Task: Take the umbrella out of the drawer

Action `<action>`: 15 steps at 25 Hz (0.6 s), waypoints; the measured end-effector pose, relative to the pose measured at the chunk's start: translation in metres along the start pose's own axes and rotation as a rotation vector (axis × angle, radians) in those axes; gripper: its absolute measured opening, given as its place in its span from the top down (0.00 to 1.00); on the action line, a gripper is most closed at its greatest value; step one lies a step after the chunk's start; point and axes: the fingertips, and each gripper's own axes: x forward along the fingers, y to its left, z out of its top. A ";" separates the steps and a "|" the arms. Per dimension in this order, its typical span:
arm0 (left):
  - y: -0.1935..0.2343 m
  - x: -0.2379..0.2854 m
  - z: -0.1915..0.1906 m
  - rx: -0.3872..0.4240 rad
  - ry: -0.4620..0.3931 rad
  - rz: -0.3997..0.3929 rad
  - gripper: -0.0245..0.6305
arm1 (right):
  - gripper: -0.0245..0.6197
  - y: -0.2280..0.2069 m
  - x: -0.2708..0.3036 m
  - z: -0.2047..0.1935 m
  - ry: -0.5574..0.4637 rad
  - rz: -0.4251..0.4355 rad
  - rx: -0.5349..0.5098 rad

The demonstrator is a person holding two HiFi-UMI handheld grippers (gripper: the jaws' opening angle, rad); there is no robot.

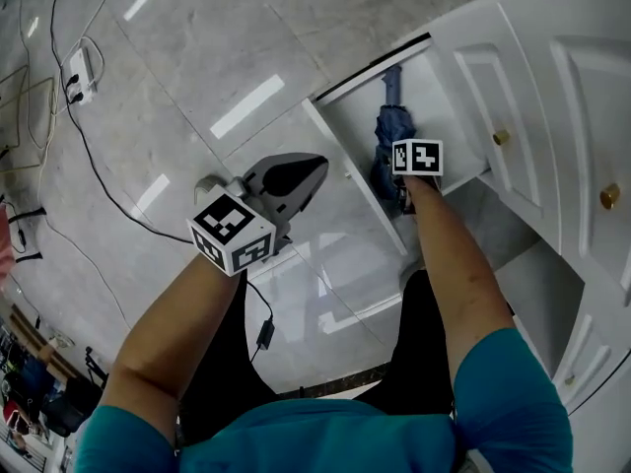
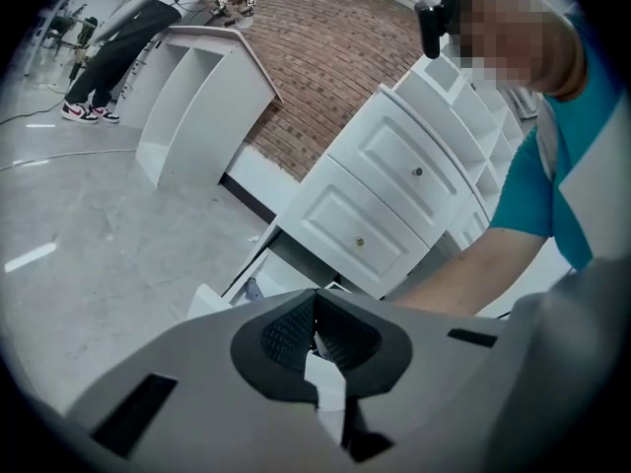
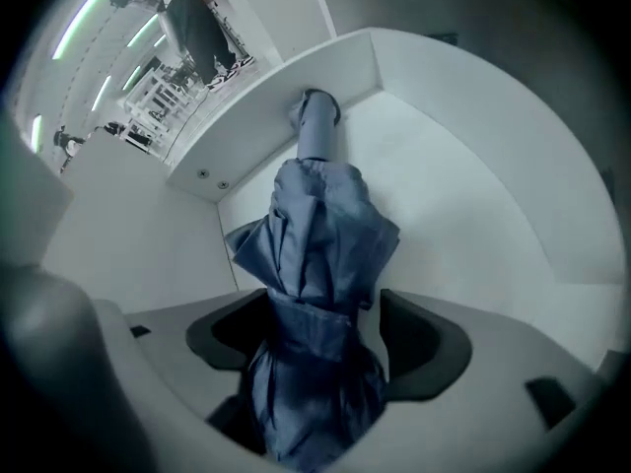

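A folded blue umbrella (image 1: 391, 136) lies lengthwise in the open white drawer (image 1: 340, 161), its handle toward the far end. My right gripper (image 1: 402, 190) points steeply down into the drawer. In the right gripper view the umbrella (image 3: 320, 254) sits between the jaws of the right gripper (image 3: 325, 338); they stand wide, with a gap at each pad. My left gripper (image 1: 308, 168) hangs over the floor to the left of the drawer, apart from it. Its pads (image 2: 296, 328) meet in the left gripper view, with nothing between them.
White cabinet fronts with gold knobs (image 1: 502, 137) rise right of the drawer. A power strip (image 1: 79, 75) and cables trail over the glossy marble floor at far left. A white counter (image 2: 197, 77) and a standing person (image 2: 108, 47) are far off by a brick wall.
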 end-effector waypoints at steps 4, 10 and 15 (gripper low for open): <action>0.004 0.000 -0.009 -0.014 0.002 -0.011 0.94 | 0.47 -0.001 0.014 0.002 0.044 -0.066 -0.012; 0.005 -0.010 -0.022 -0.046 0.013 -0.005 0.94 | 0.55 -0.012 0.007 0.003 0.021 -0.175 0.010; -0.009 -0.026 -0.017 -0.062 0.014 0.003 0.94 | 0.57 -0.004 -0.021 0.002 -0.024 -0.123 -0.010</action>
